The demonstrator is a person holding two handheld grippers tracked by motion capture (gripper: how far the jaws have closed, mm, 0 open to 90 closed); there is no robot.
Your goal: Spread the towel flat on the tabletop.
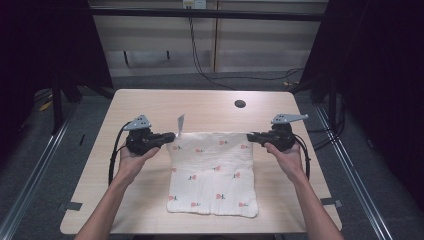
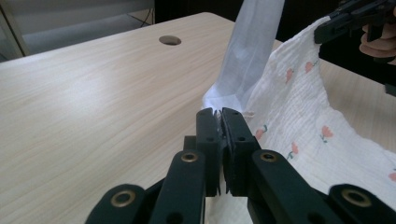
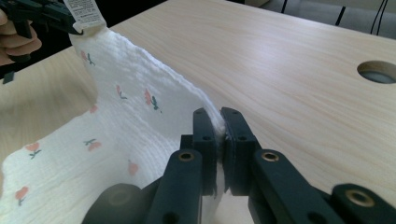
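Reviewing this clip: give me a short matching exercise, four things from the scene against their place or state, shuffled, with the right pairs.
Things:
1. left gripper
2. right gripper
3. care label
4. round hole

Places or states:
A. sticks up from the cloth's far left corner
B. shut on the far right corner of the cloth
C. in the table top, beyond the cloth
D. shut on the far left corner of the cloth

Pairs: 1-D, 2-B, 3-A, 4-C
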